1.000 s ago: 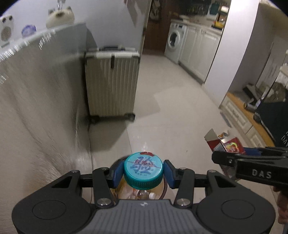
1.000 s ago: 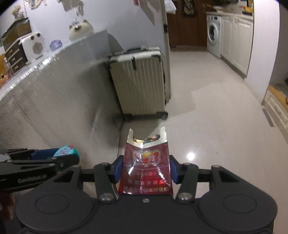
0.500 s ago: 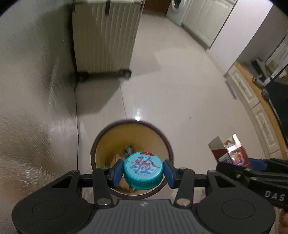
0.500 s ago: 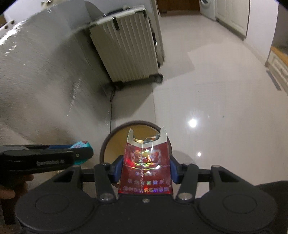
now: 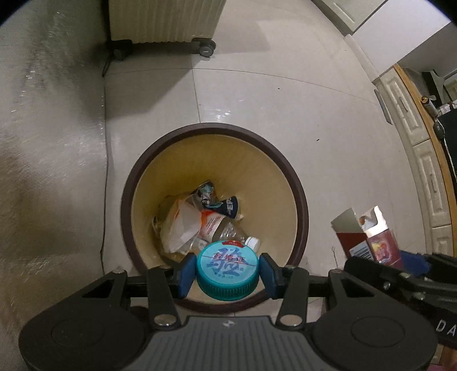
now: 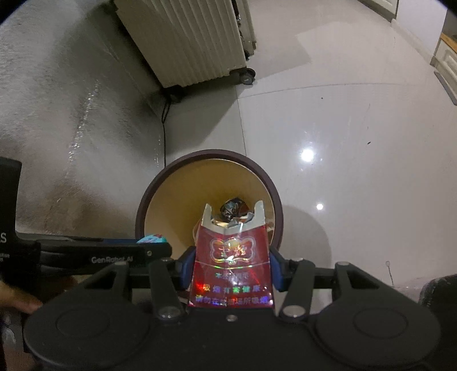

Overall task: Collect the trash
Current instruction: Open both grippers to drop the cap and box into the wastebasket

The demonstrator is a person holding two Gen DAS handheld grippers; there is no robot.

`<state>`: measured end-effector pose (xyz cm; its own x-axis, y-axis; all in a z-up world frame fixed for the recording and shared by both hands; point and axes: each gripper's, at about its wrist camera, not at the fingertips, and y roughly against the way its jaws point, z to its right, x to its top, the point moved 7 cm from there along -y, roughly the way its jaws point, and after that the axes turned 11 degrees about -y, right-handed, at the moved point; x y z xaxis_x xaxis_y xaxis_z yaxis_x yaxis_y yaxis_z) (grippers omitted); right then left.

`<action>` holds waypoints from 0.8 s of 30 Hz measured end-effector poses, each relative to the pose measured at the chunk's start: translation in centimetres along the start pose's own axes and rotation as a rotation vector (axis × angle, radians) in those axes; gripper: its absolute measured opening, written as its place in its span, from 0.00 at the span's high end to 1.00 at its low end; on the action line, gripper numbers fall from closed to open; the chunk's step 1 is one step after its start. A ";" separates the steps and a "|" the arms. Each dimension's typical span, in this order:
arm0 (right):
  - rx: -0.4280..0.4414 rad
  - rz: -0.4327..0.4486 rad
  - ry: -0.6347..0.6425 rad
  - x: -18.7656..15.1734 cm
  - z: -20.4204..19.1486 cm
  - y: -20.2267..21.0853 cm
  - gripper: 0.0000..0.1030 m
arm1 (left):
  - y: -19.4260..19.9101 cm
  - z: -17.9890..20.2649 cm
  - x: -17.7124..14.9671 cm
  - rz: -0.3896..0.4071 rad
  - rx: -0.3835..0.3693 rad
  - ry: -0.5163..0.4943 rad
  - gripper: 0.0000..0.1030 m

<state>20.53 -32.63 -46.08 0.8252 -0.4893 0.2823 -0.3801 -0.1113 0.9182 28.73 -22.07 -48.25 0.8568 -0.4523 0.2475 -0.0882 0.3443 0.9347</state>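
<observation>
- Left hand-held gripper (image 5: 228,272) is clenched on a teal bottle cap (image 5: 227,269), pinched by its sides between the blue pads (image 5: 187,271), and it hangs over the near part of the trash bin (image 5: 297,182).
- Right hand-held gripper (image 6: 230,269) grasps a red cigarette pack (image 6: 231,264) with its torn top pointing toward the far side; from the left wrist view the pack sits to the right of the bin's dark rim, over the floor (image 5: 328,120), so I judge it is not yet above the opening.
- Risk one: if the right jaws let go from where they are, the pack would likely land on the tiles beside the bin, or strike the rim and tip outward.
- Risk two: the cap is near the bin's near edge. It is round and light, so a drop from here could clip the rim and roll off across the smooth floor, perhaps toward the wheeled suitcase (image 5: 164,22) at the far side.
- Risk three: the two tools are close together, and moving the right one left over the opening could knock the left one and jar the cap loose early.
- Inside the bin lie a clear plastic bottle (image 5: 225,231) and crumpled wrappers (image 5: 182,225), so a falling cap might bounce, though the walls look deep enough to keep it in.
</observation>
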 end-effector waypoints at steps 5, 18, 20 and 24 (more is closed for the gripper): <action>-0.006 -0.004 -0.038 1.0 0.4 -1.6 0.49 | -2.4 -1.0 -0.5 -0.064 0.015 0.024 0.24; 0.076 -0.034 -0.118 3.2 -1.6 -6.8 0.41 | -1.6 -4.3 -1.2 -0.105 0.196 0.032 0.06; 0.088 -0.018 -0.164 3.6 -1.5 -7.6 0.11 | -1.8 -4.5 -1.2 -0.109 0.197 0.039 0.02; 0.072 -0.022 -0.146 3.1 -1.4 -8.1 0.05 | -1.9 -5.1 -1.3 -0.114 0.205 0.067 0.00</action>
<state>26.78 -32.04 -52.24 0.7661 -0.6062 0.2136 -0.3955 -0.1826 0.9001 30.32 -17.97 -51.68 0.8982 -0.4209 0.1267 -0.0846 0.1172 0.9895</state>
